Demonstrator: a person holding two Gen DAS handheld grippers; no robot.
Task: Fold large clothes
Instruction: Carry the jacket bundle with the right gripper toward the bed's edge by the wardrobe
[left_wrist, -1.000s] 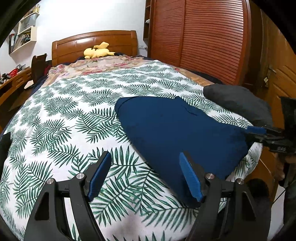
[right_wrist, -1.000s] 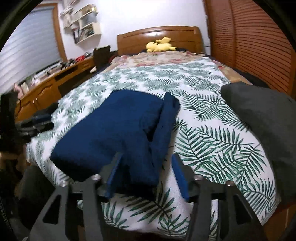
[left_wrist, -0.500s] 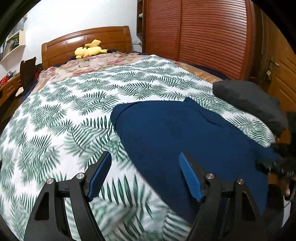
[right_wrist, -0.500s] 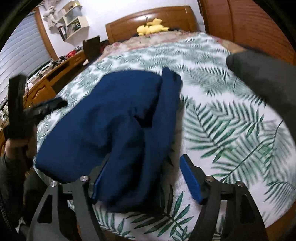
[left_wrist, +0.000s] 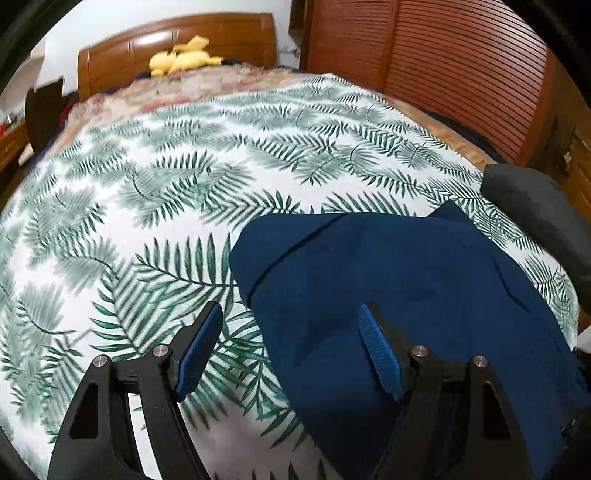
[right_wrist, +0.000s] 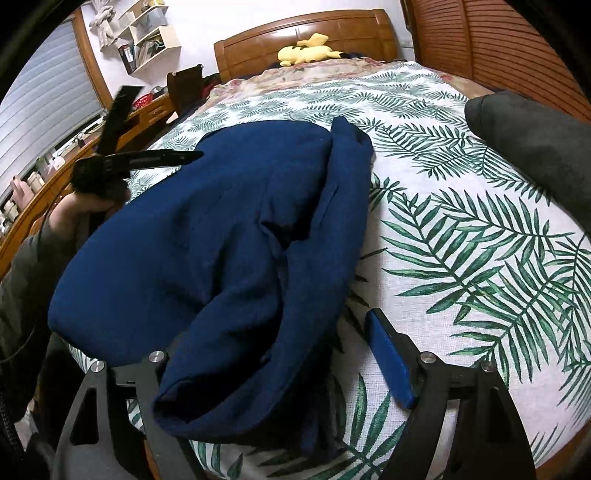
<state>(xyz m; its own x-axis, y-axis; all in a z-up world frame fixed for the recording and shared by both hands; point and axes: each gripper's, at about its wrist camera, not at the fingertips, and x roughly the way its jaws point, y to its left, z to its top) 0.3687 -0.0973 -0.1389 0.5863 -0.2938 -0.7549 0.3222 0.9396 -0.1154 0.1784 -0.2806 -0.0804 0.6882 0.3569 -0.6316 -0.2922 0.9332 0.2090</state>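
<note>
1. The dark blue folded cloth garment (right_wrist: 229, 236) lies at the near edge of the bed, on the white bedspread with green fern leaves (left_wrist: 155, 206).
2. My right hand-held gripper (right_wrist: 280, 365) has just been opening; its jaws stand wide with the garment's near fold between them, the pads not pressing it.
3. My left hand-held gripper (left_wrist: 291, 350) is wide open too, holding nothing, straddling the garment's left edge.
4. A dark grey bundle of fabric (right_wrist: 532, 136) sits off to the right, and a yellow plush toy (right_wrist: 306, 51) by the wooden headboard (left_wrist: 177, 40).
</note>
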